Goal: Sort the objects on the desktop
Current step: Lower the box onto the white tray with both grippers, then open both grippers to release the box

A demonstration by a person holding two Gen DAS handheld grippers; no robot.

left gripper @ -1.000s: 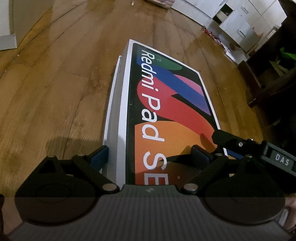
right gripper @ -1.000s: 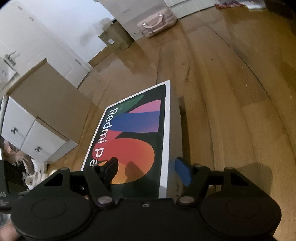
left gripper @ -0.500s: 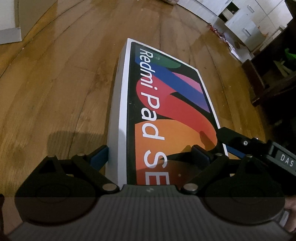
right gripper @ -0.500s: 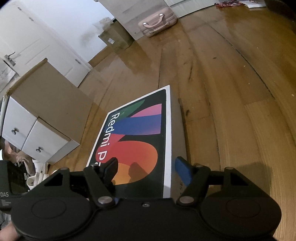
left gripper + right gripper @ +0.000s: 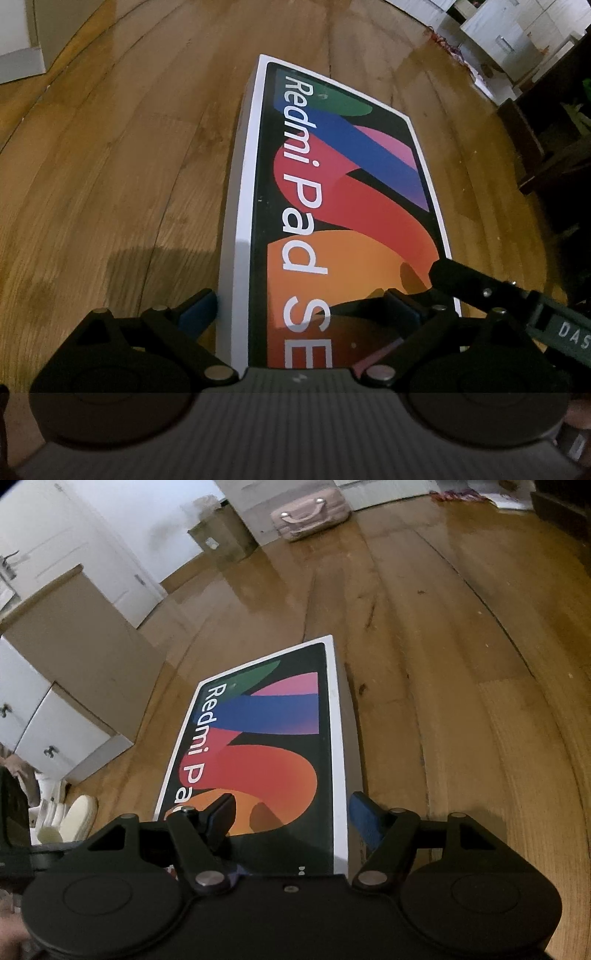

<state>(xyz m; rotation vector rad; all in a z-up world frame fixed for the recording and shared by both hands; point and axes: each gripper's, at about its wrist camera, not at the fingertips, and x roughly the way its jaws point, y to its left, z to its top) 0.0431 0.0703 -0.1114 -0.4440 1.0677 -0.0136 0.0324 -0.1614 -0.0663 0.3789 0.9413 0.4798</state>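
Observation:
A flat white Redmi Pad SE box [image 5: 332, 206] with a colourful lid is held in the air above a wooden floor [image 5: 110, 166]. My left gripper [image 5: 299, 310] is shut on the box's near left part, one finger [image 5: 197, 308] under its side and the other on the lid. My right gripper [image 5: 291, 812] is shut on the near right part of the same box [image 5: 266, 746], one finger [image 5: 364, 812] at its side, one on the lid. The right gripper's finger shows in the left wrist view [image 5: 476, 286].
A white cabinet with a cardboard panel [image 5: 74, 657] stands at the left. A pink suitcase [image 5: 310, 513] and a cardboard box [image 5: 221, 539] lie far back. Dark furniture [image 5: 546, 140] and white drawers [image 5: 517, 37] are at the right.
The box has come up off a white box that lay under it and moved clear of it; that lower box is out of view now. Both grippers keep their hold.

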